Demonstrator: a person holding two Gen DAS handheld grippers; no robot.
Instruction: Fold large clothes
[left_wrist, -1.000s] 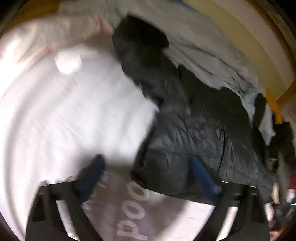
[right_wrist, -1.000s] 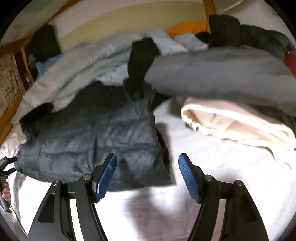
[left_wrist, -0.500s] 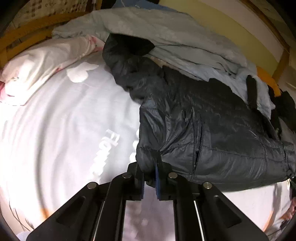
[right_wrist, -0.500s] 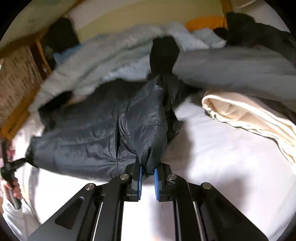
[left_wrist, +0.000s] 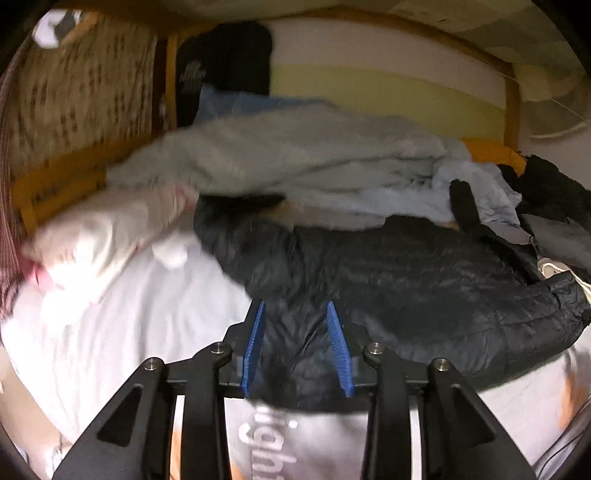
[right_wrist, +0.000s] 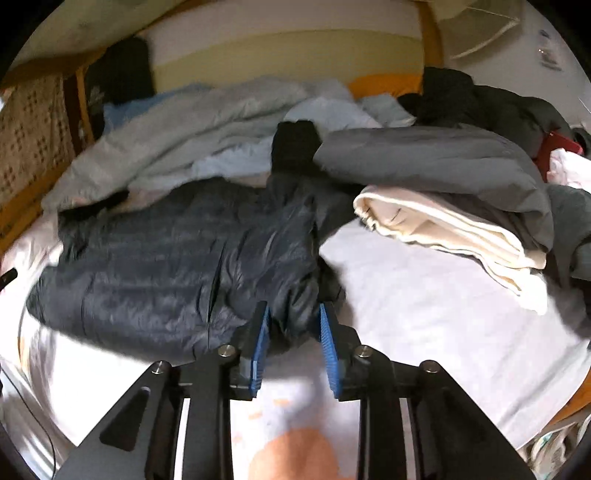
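On the white bed (right_wrist: 424, 295), the left gripper (left_wrist: 295, 347) and right gripper (right_wrist: 295, 343) have just eased their fingers partly apart, the dark puffer jacket (right_wrist: 166, 266) hem bunched between each pair, suggesting release after repositioning.

Your two views are dim and warm-toned, with heavy fisheye bending and black vignette corners. Motion blur smears the pale bedding (left_wrist: 280, 162) and pillow (left_wrist: 107, 236). The white sheet (right_wrist: 424, 295) glares, and you lose quilting detail in the dark jacket (right_wrist: 166, 266).
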